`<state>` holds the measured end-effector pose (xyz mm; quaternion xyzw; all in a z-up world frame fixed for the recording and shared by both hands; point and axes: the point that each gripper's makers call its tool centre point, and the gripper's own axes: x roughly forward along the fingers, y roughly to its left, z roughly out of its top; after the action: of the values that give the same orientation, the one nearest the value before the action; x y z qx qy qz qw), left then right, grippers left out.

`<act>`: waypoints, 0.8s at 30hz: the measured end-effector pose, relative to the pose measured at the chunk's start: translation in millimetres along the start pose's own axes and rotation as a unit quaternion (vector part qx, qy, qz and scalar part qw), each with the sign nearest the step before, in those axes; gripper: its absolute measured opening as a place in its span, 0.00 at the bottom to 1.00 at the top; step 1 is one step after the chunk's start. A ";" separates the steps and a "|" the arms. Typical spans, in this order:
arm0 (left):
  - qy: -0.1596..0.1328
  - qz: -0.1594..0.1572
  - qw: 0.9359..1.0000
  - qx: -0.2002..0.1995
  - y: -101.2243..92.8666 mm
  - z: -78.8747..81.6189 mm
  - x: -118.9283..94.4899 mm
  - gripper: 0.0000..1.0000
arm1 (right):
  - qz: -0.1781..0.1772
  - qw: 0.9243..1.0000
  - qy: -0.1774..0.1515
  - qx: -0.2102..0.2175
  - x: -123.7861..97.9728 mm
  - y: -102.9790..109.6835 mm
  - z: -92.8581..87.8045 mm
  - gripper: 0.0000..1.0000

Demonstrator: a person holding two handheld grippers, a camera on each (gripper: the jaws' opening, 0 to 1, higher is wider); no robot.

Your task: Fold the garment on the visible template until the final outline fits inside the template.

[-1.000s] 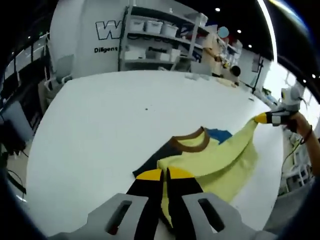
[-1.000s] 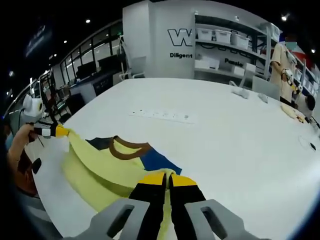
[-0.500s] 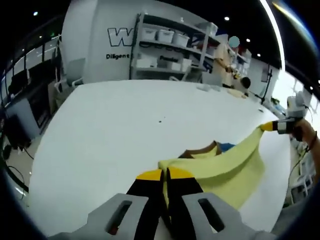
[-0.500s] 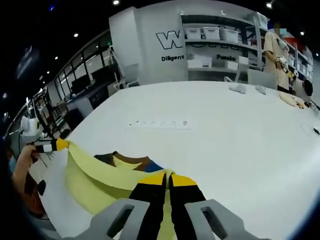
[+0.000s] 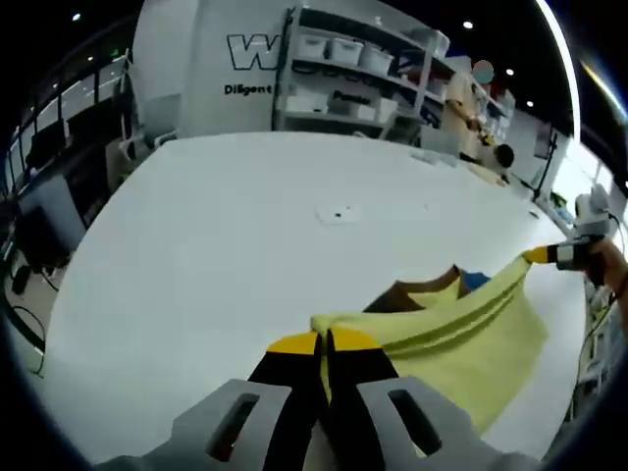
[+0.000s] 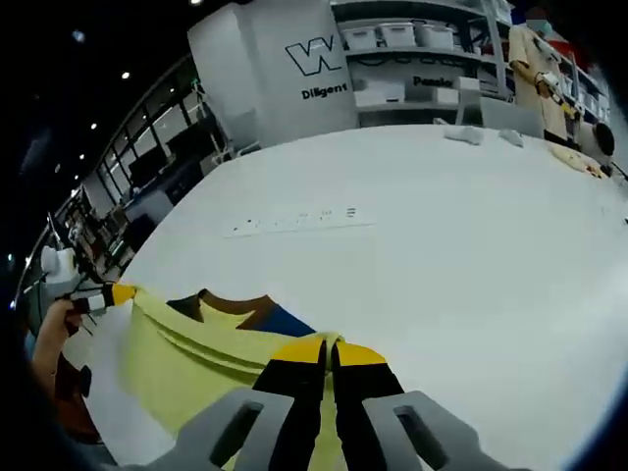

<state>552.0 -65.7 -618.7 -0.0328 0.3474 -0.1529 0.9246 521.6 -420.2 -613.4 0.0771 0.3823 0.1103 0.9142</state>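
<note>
Pinching opposite ends of the yellow garment [image 5: 461, 329], the left gripper [image 5: 323, 341] and right gripper [image 6: 329, 351] hold its edge taut above the white table [image 5: 226, 235]. Mid-fold, apparently; next, lay that edge forward, aligned, over the brown collar [image 6: 231, 303].

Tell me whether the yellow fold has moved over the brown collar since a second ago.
Yes. In the left gripper view the yellow garment now hides most of the brown collar, having advanced toward the shelving.

Both grippers are held low and well apart. The left gripper [image 5: 323, 342] has its yellow-tipped jaws pressed together, pinching cloth, and the right gripper [image 6: 327, 351] is clamped the same way, each in a hand [image 6: 51, 332].
</note>
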 end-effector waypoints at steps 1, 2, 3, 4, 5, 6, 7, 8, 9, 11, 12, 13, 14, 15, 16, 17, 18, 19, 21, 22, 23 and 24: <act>0.001 0.001 1.000 -0.009 0.8 -1.0 1.6 0.02 | 0.001 1.000 -0.001 0.000 0.9 -0.2 0.2 0.00; 0.000 0.002 1.000 -0.010 1.3 -1.7 3.6 0.02 | 0.005 1.000 -0.006 0.005 4.0 -0.6 1.2 0.00; 0.001 0.005 1.000 -0.014 2.4 -2.6 5.2 0.02 | 0.007 1.000 -0.005 0.009 6.1 -1.1 1.0 0.00; 0.002 0.011 1.000 -0.018 4.9 -4.0 8.6 0.02 | 0.009 1.000 -0.004 0.006 9.9 -1.0 0.0 0.00; 0.000 0.012 1.000 -0.022 5.5 -4.3 9.8 0.02 | 0.009 1.000 -0.005 0.002 12.3 -1.5 -0.3 0.00; -0.009 0.014 0.999 -0.032 5.8 -4.3 11.3 0.02 | 0.006 1.000 -0.003 0.003 15.8 -3.5 -1.8 0.00; -0.009 0.017 0.999 -0.042 6.7 -6.5 12.4 0.02 | 0.005 1.000 0.001 0.004 18.4 -5.0 -3.9 0.00; -0.010 0.018 0.998 -0.062 8.4 -10.1 14.3 0.02 | 0.003 1.000 0.002 0.009 21.5 -7.3 -6.0 0.00; -0.009 0.020 0.998 -0.067 10.3 -12.8 16.2 0.02 | 0.003 1.000 0.001 0.010 23.5 -8.1 -7.0 0.00; 0.001 0.025 0.997 -0.079 13.7 -22.2 20.5 0.02 | 0.005 1.000 -0.001 0.020 28.5 -10.1 -10.9 0.00; 0.002 0.025 0.996 -0.082 15.2 -23.8 22.3 0.02 | 0.005 1.000 0.000 0.021 30.5 -10.5 -13.1 0.00; 0.002 0.025 0.996 -0.083 16.1 -25.7 24.0 0.02 | 0.005 1.000 0.002 0.015 32.8 -10.4 -16.2 0.00; 0.003 0.026 0.996 -0.081 16.0 -26.7 25.2 0.02 | 0.004 1.000 0.002 0.007 34.2 -11.2 -17.5 0.00; 0.003 0.026 0.997 -0.077 15.9 -27.3 26.4 0.02 | 0.004 1.000 0.004 0.001 36.3 -12.0 -19.7 0.00; 0.000 0.025 0.997 -0.073 14.6 -27.5 26.0 0.02 | 0.005 1.000 0.004 -0.004 37.7 -12.5 -20.6 0.00; -0.001 0.024 0.997 -0.072 14.3 -27.2 26.0 0.02 | 0.003 1.000 0.006 -0.006 39.3 -14.3 -22.3 0.00; 0.001 0.024 0.997 -0.073 14.2 -28.5 26.2 0.02 | 0.002 1.000 0.007 -0.007 40.2 -15.0 -23.1 0.00; 0.002 0.025 0.997 -0.074 14.7 -29.6 26.8 0.02 | 0.004 1.000 0.007 -0.009 41.3 -15.0 -23.7 0.00; 0.004 0.027 0.997 -0.075 15.2 -32.5 28.4 0.02 | 0.004 1.000 0.006 -0.022 44.2 -15.4 -24.9 0.00; 0.005 0.028 0.997 -0.076 15.3 -33.8 28.9 0.02 | 0.005 1.000 0.007 -0.027 45.3 -15.3 -25.5 0.00; 0.006 0.028 0.997 -0.075 15.2 -34.7 29.6 0.02 | 0.005 1.000 0.008 -0.029 46.1 -15.5 -26.1 0.00; 0.008 0.031 0.997 -0.070 15.2 -36.0 29.5 0.02 | 0.005 0.999 0.011 -0.033 46.5 -15.6 -27.2 0.00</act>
<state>553.4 -58.5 -667.1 -0.0854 0.3651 -0.0998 0.9216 536.1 -421.6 -667.5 0.0480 0.3878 0.1285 0.9115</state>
